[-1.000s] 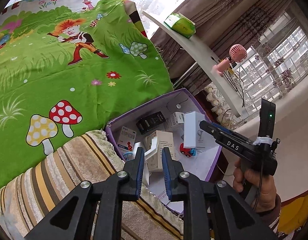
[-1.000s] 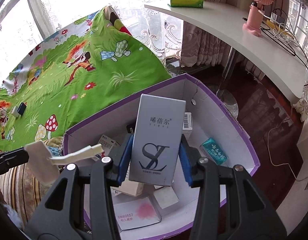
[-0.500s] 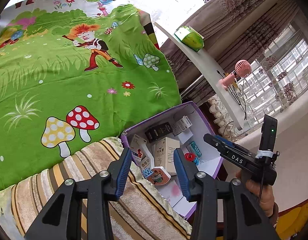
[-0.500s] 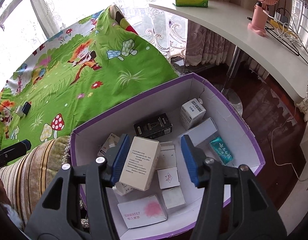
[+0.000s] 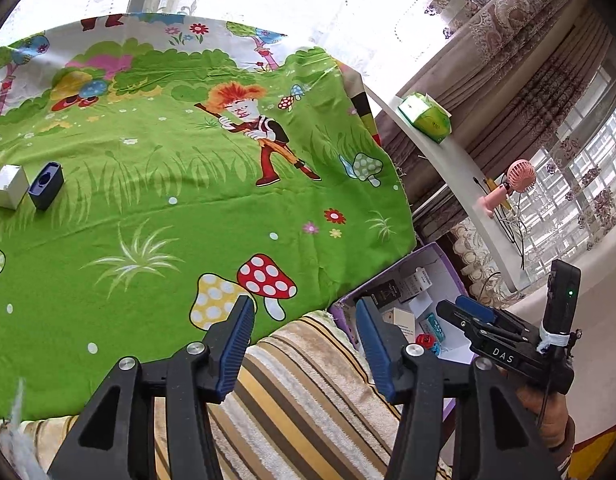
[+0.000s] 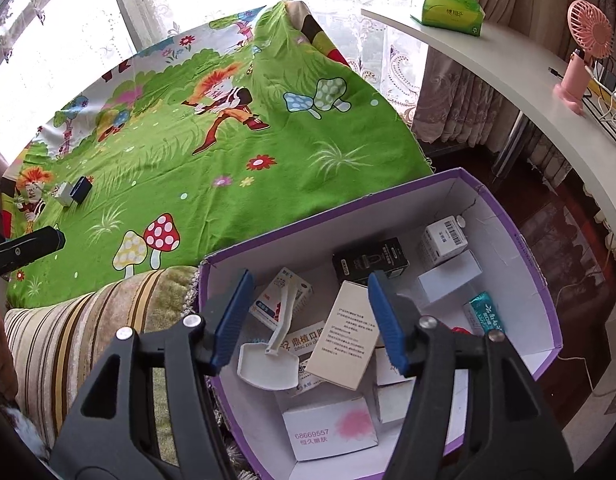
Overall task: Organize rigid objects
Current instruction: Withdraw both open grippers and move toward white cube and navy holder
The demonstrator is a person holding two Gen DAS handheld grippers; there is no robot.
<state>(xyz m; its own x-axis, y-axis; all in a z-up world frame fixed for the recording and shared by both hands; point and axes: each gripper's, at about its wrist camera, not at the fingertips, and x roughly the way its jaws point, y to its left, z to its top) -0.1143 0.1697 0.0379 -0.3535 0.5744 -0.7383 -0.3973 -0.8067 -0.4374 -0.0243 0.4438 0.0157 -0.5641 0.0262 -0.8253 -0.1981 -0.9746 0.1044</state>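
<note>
1. Two small items remained far left on the green cartoon sheet (image 5: 180, 184): a white box (image 5: 8, 186) touching a dark blue case (image 5: 46, 185), well apart from both grippers.
2. Compared with a second earlier, the left gripper (image 5: 304, 344) had let go of the white scoop (image 6: 274, 354), which lay inside the purple carton (image 6: 519, 236) on the packets; its jaws had just been opening and stood apart with nothing between them, over the striped blanket (image 5: 308, 380) beside the carton's left wall.
3. Likewise, the right gripper (image 6: 308, 320) had released the tall cream box (image 6: 345, 338), which rested tilted in the middle of the carton beside a black box (image 6: 369, 260); its jaws had just been opening and were parted, empty, above the carton's contents.
4. Judging by that, both deliveries were finished, and the pair on the sheet looked like the next things to fetch.
5. Surface: a bed covered by the bright mushroom-print sheet, with the blanket at its near edge and the carton just to the right of it.
6. Room, far right: a curved white desk (image 6: 507, 76) carrying a green tissue pack (image 6: 449, 14) and a pink fan (image 6: 585, 52), with patterned curtains and bright windows behind.
</note>
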